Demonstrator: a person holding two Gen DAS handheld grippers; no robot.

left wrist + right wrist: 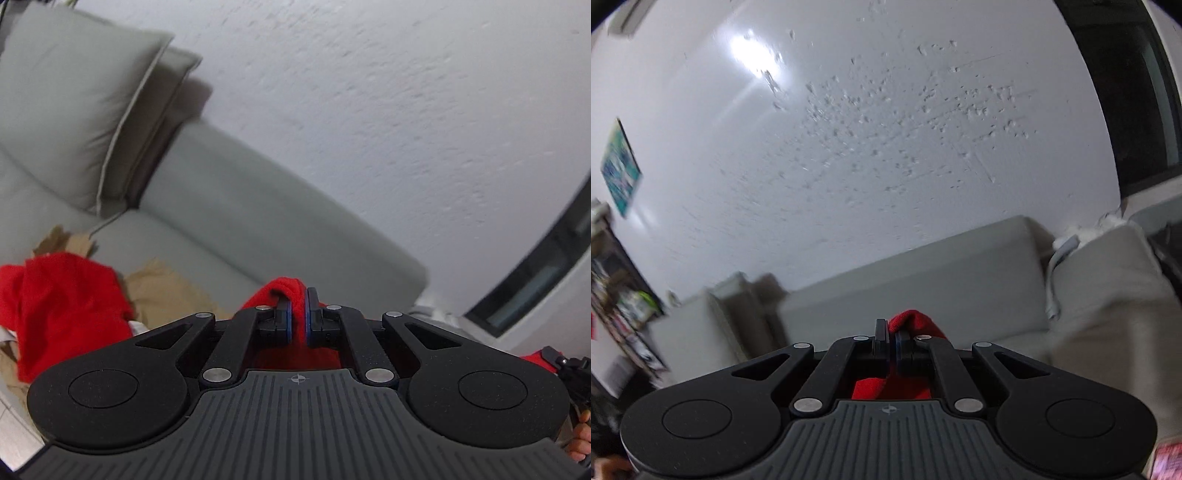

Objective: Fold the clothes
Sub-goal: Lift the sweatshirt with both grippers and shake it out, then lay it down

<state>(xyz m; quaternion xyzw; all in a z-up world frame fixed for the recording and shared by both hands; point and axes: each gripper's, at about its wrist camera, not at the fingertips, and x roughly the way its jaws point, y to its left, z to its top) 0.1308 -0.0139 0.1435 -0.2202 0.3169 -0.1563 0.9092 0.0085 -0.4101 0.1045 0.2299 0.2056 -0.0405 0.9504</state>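
Big white bumpy wall (886, 147) fills most of both views, with a grey sofa (258, 229) running along the bottom of it. Loads of open air above the sofa back, nothing in the way up there. The dark window frame (1137, 92) cuts in at the right edge.

Only the left view shows the seat: a grey cushion (74, 92) propped in the corner, tan clothes (166, 291) heaped on the seat, and a bunch of the red garment (62, 306) hanging at the left. Only the right view gets the sofa's far arm with a beige throw (1108, 295), a blurry shelf (624, 295) and a small blue picture (620, 170) at the left edge.

Left tongs (298, 317) are clamped narrow on a fold of that red garment, with cloth poking out past the tips. Right tongs (891, 345) are the same deal, pinched on red cloth, held up off the sofa.
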